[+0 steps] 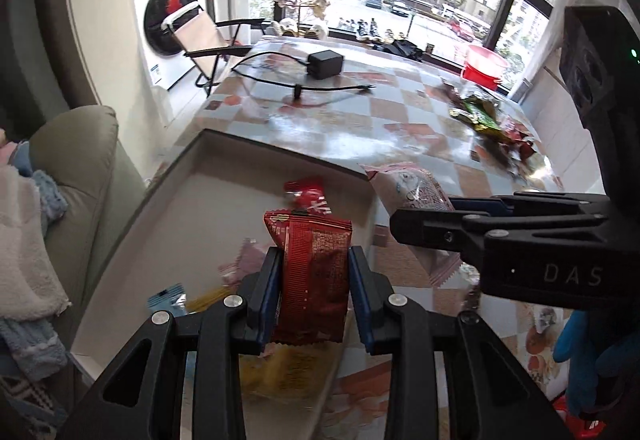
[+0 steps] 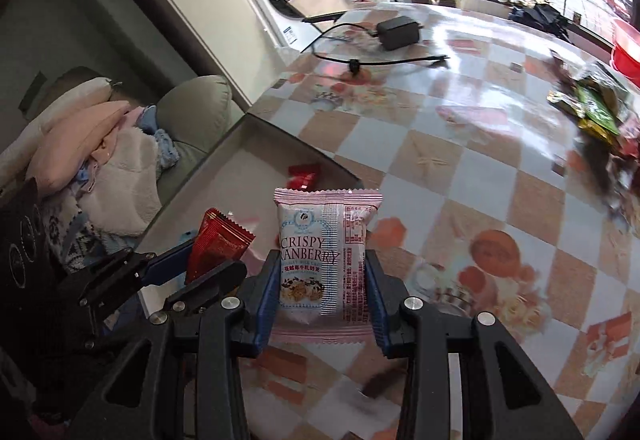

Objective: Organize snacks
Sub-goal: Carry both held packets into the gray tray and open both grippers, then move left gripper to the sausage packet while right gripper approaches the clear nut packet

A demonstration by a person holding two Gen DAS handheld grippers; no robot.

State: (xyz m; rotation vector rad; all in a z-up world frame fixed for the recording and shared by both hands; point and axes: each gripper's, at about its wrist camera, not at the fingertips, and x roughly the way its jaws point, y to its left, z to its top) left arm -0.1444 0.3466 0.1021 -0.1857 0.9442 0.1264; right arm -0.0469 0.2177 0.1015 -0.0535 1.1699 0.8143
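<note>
Both pairs of fingers are clamped on packets. Left gripper (image 1: pixel 314 280) pinches a red snack packet (image 1: pixel 310 272) by its long sides, blue pads pressed flat against the wrapper, so it stands upright between them and its top sticks out past the fingertips. Right gripper (image 2: pixel 322 290) does the same with a pink cranberry packet (image 2: pixel 326 260), held low on its sides, label facing the camera.

Each packet hangs over or just beside the shallow grey tray (image 1: pixel 224 175) at the table's near corner, which I take to be where the snacks are being gathered; gripping by the edges looks meant to let a packet fall flat once the fingers part. Ahead of the left fingertips, inside the tray, lies a small red wrapper (image 1: pixel 306 195), and below the fingers there are a pale pink packet (image 1: pixel 244 260), something yellow (image 1: pixel 208 300) and a blue one (image 1: pixel 168 296), so the floor under the red packet is already partly taken.

From the left view the right gripper reaches in from the right, close beside the left fingertips, near the tray's right wall. The two are crowded; whichever lets go first may brush the other.

Far right of the fingers, well apart on the checked tablecloth (image 2: pixel 440 159), sits a loose pile of green and red snacks (image 2: pixel 596 111), not yet sorted. A black power adapter (image 2: pixel 400 31) and its cable lie beyond, out of the way
</note>
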